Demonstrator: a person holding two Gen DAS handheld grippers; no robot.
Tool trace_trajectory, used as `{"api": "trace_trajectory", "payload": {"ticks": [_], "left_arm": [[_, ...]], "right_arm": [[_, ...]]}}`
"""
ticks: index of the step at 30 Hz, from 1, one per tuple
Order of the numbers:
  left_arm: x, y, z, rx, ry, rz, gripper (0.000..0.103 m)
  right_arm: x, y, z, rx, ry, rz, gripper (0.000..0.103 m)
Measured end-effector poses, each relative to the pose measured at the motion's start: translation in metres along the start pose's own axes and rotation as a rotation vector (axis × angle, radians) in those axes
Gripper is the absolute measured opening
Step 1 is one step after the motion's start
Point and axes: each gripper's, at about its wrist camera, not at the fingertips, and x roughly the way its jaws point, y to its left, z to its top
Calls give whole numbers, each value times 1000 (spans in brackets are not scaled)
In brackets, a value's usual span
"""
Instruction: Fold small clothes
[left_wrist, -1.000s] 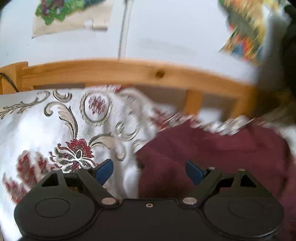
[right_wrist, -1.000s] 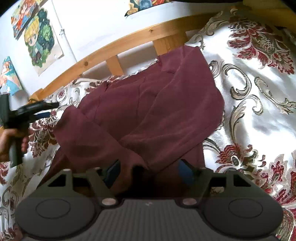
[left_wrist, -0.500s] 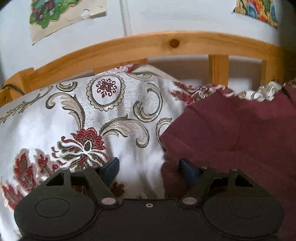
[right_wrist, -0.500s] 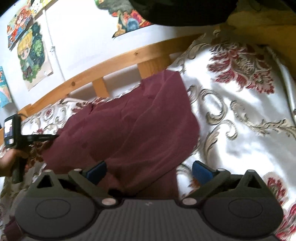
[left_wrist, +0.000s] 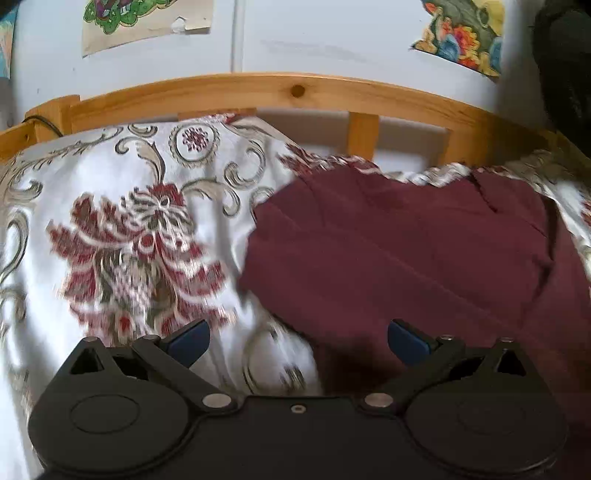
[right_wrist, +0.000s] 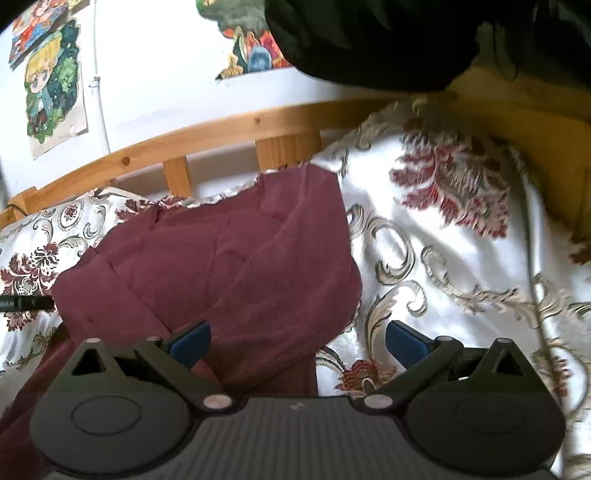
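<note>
A maroon garment (left_wrist: 424, 258) lies partly folded on a bedspread (left_wrist: 110, 206) of white satin patterned with red flowers and grey scrolls, its far edge close to the wooden bed rail (left_wrist: 295, 88) that runs along a white wall. Seen from the left wrist, the left gripper (left_wrist: 297, 338) hovers over the garment's near left edge, its blue-padded jaws spread wide, having just been opening; cloth and bedspread show in the gap below, but neither pad presses on anything. From the right wrist, the garment (right_wrist: 229, 266) appears as a rough slab with a flap folded over its top and several creases across it, its right edge curving down toward the camera. The right gripper (right_wrist: 297, 338) stands with jaws fully apart, likewise just opened, straddling the garment's near right edge: the left pad sits over the maroon cloth, the right pad over bare bedspread (right_wrist: 461, 258), and nothing is clamped. At the left edge of that view, a dark tip of the other gripper (right_wrist: 22, 302) pokes in beside the garment. Colourful cartoon posters (right_wrist: 51, 85) hang on the wall above the rail (right_wrist: 221, 129).
</note>
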Motion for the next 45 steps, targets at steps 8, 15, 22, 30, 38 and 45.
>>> {"api": "trace_trajectory", "payload": {"ticks": [8, 15, 22, 30, 38, 45], "left_arm": [[-49, -17, -30, -16, 52, -79, 102], [-73, -34, -50, 73, 79, -168, 102], [-97, -60, -66, 235, 92, -349, 102], [-121, -78, -93, 440, 59, -436, 102], [-133, -81, -106, 525, 55, -462, 102], [-130, -79, -113, 527, 95, -437, 102]], "right_arm": [[-52, 15, -11, 23, -20, -48, 103], [-94, 21, -36, 77, 4, -86, 103], [-117, 40, -52, -3, 11, -145, 103], [-109, 62, -63, -121, 79, -146, 103], [-83, 73, -73, -187, 176, -70, 103], [-81, 82, -74, -281, 186, -17, 103]]}}
